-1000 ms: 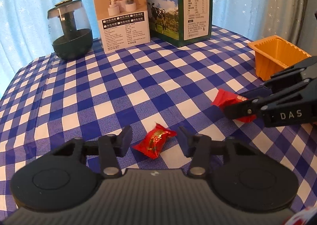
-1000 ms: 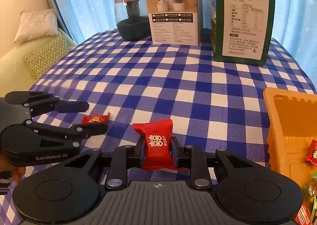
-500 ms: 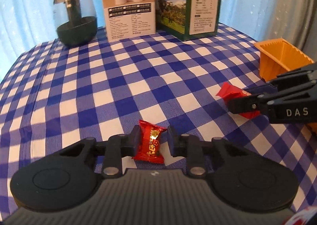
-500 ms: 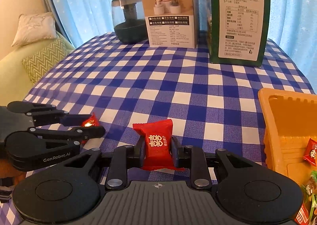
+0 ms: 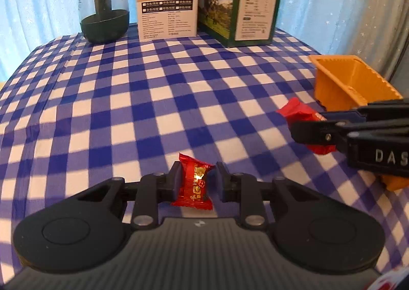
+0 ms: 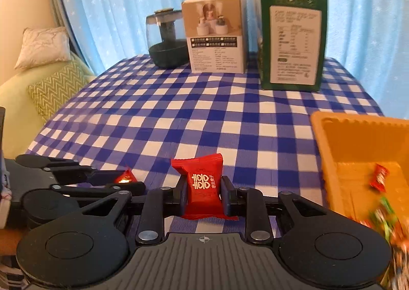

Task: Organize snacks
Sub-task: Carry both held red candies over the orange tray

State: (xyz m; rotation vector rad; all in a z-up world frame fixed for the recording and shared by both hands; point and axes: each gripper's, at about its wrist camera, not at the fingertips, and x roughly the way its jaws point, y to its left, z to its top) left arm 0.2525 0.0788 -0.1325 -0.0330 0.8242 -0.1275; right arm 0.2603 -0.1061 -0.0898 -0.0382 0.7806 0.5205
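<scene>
Both your hand-held grippers pinch red candies, held above tabletop (image 5: 179, 90). Right hand-held gripper (image 6: 202, 187) w/ big candy (image 6: 202, 185) sits nearer orange bin (image 6: 329, 162), just to its right. Left hand-held gripper (image 5: 196, 180), small candy (image 5: 194, 182) upright, farther; bin lies right.

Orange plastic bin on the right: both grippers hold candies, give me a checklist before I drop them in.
1. Right gripper shut on the red candy with white characters: ok.
2. Left gripper on the red candy with gold print: cannot tell; a gap shows at one finger.
3. Both candies lifted off the blue checked tablecloth: ok.
4. Orange plastic bin open, with room: ok.
5. Right gripper above the bin: not ok, it is beside it.
6. Grippers apart: ok.
</scene>
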